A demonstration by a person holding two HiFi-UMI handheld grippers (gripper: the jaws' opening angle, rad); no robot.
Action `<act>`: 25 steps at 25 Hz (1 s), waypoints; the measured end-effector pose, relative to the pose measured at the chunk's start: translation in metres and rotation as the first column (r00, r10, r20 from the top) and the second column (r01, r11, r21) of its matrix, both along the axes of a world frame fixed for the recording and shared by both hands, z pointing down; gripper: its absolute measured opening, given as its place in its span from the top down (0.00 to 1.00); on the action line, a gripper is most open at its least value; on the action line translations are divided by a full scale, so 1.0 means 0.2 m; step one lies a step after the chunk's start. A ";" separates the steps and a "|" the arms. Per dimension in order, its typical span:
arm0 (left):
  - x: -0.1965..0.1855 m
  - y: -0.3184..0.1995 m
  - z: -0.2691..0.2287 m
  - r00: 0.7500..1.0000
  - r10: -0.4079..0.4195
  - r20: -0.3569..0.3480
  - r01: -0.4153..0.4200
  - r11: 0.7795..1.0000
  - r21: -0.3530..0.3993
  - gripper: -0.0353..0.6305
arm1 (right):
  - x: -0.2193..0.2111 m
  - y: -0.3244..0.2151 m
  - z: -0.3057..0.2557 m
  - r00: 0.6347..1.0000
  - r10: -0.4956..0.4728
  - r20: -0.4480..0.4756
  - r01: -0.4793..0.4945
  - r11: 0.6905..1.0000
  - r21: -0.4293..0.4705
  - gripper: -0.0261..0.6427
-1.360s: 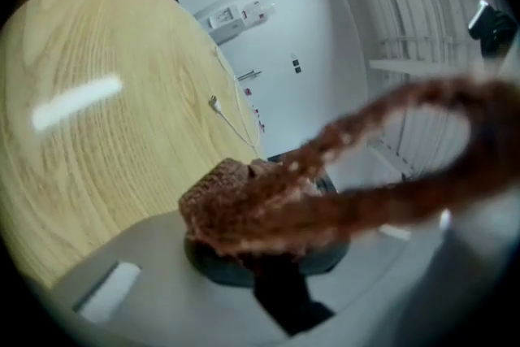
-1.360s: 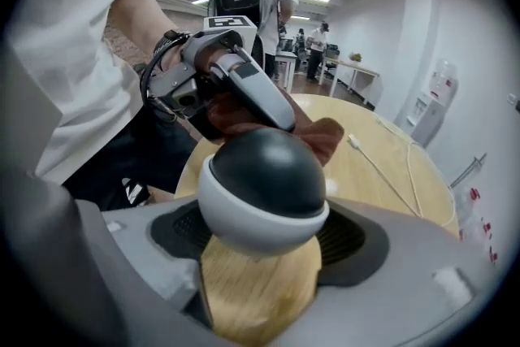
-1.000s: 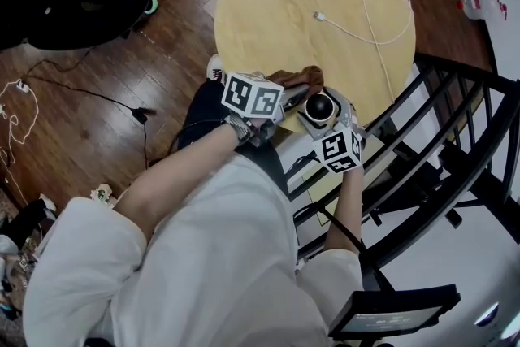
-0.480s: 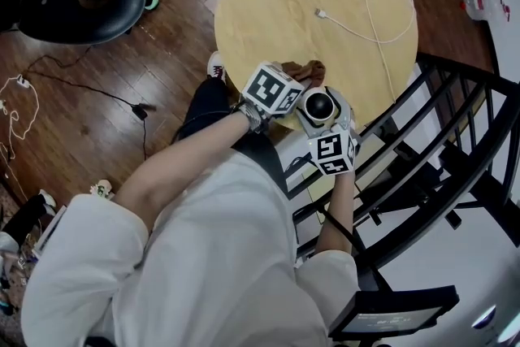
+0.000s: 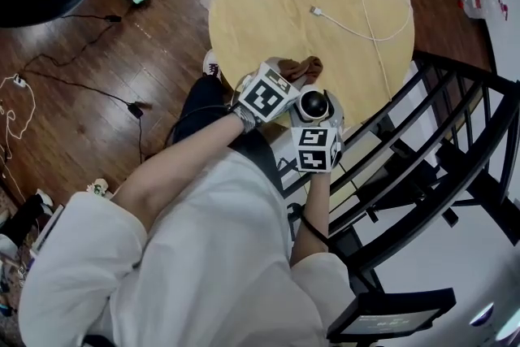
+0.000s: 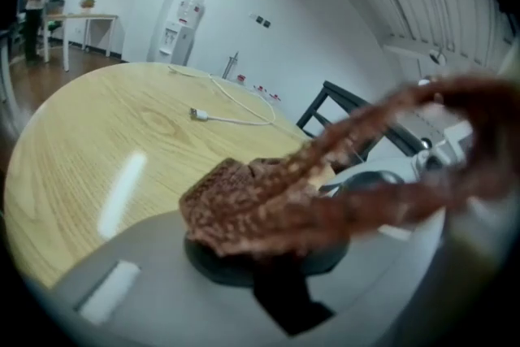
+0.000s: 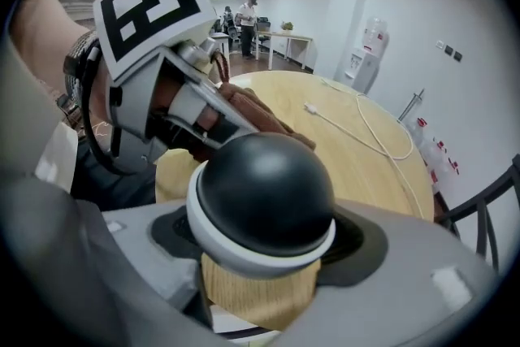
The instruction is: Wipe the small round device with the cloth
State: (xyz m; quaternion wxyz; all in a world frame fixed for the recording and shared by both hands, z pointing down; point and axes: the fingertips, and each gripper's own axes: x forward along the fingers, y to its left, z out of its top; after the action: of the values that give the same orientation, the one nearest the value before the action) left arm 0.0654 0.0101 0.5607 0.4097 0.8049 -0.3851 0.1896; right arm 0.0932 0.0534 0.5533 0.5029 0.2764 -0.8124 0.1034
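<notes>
Since the cloth (image 6: 268, 207), clamped in the left gripper (image 5: 286, 85), is now brought closer, just beside the small round device (image 7: 264, 191), wiping is judged underway. That device is gripped by the right gripper (image 5: 315, 116).

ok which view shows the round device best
The right gripper view: the round device fills the centre, black dome and white rim sharp, clamped in the right gripper. The head view shows it small from above; in the left gripper view the blurred cloth covers most of it.

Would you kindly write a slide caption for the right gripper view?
Right gripper holds the round device; left gripper holds the cloth behind it.
</notes>
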 end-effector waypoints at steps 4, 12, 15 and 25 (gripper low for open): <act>-0.12 0.01 -0.10 0.975 -0.139 -0.173 0.140 0.990 -0.008 0.82 | 0.01 0.05 -0.02 0.981 -0.190 0.026 0.190 0.982 -0.009 0.42; -0.15 0.06 -0.27 0.710 -0.398 -0.581 0.330 0.917 -0.224 0.82 | 0.06 0.06 -0.02 0.845 -0.534 0.018 0.534 0.845 0.003 0.41; -0.11 0.08 -0.25 0.664 -0.439 -0.605 0.349 0.898 -0.268 0.82 | 0.03 0.07 0.00 0.823 -0.567 0.033 0.568 0.822 -0.031 0.42; -0.06 0.11 -0.10 0.803 -0.388 -0.451 0.275 0.914 -0.297 0.82 | 0.01 0.09 0.00 0.857 -0.512 0.059 0.514 0.858 -0.014 0.44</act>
State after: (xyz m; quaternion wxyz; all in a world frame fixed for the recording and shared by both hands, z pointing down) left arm 0.0531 0.0317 0.5407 0.6073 0.6962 -0.3780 -0.0603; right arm 0.0959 0.0705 0.5533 0.4945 0.0399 -0.8681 -0.0151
